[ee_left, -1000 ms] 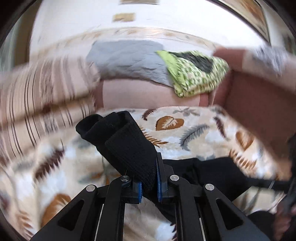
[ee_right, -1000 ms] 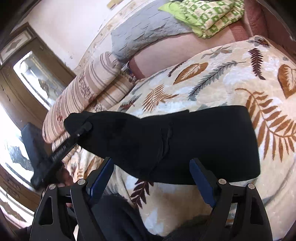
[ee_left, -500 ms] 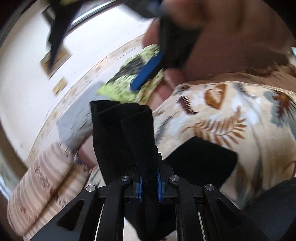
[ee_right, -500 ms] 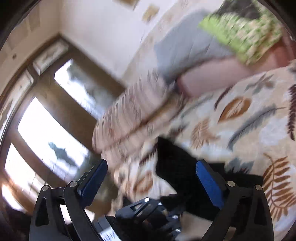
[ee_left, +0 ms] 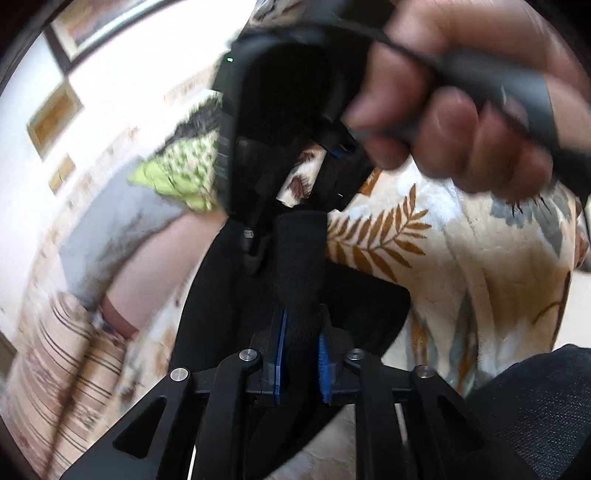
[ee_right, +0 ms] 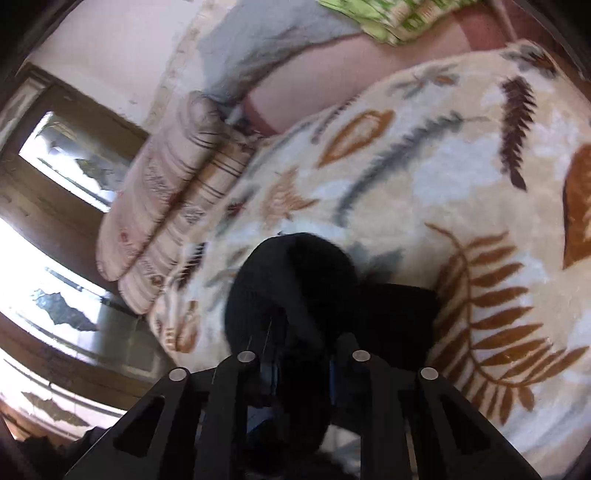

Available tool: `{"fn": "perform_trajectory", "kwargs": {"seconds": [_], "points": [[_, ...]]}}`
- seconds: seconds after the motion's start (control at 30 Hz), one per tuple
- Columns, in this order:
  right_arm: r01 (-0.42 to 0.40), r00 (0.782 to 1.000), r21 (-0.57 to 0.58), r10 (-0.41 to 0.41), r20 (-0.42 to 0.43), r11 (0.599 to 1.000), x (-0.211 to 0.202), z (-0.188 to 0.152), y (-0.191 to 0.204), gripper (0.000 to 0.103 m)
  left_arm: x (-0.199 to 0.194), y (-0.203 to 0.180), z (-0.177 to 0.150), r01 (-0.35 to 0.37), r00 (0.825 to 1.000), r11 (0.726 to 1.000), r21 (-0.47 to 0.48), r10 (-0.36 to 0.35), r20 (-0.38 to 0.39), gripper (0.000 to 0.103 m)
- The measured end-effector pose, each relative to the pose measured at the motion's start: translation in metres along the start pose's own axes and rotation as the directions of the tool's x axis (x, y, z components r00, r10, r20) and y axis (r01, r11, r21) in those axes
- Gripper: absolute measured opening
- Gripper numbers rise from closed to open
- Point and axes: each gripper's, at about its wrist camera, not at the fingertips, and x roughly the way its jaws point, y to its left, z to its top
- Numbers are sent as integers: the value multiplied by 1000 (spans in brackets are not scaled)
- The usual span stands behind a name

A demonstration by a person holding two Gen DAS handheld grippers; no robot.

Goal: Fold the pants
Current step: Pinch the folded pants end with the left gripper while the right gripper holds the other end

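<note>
Both claws, left claw and right claw, pinch the black pants. Lift together, then lay them flat on the leafy blanket.

Each camera sits on its own hand-held gripper and looks forward along the fingers, very close and tilted, down at the leaf blanket, and both views share the black pants, the striped pillow and the green cloth.
</note>
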Motion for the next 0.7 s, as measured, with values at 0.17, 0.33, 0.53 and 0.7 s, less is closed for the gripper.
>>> {"fn": "perform_trajectory", "kwargs": {"seconds": [0.17, 0.33, 0.53, 0.7], "points": [[-37, 998, 163, 44, -38, 986, 34, -2, -58, 22, -14, 25, -6, 231, 972, 959, -167, -234, 0, 40], [-12, 999, 245, 2, 41, 969, 1, -14, -68, 32, -35, 106, -36, 380, 922, 788, -485, -361, 137, 54], [133, 984, -156, -111, 142, 979, -38, -35, 25, 45, 40, 217, -99, 387, 871, 316, -867, -434, 231, 33], [250, 964, -386, -266, 12, 888, 26, -65, 53, 39, 132, 243, -141, 366, 767, -77, -927, -540, 347, 30]]}}
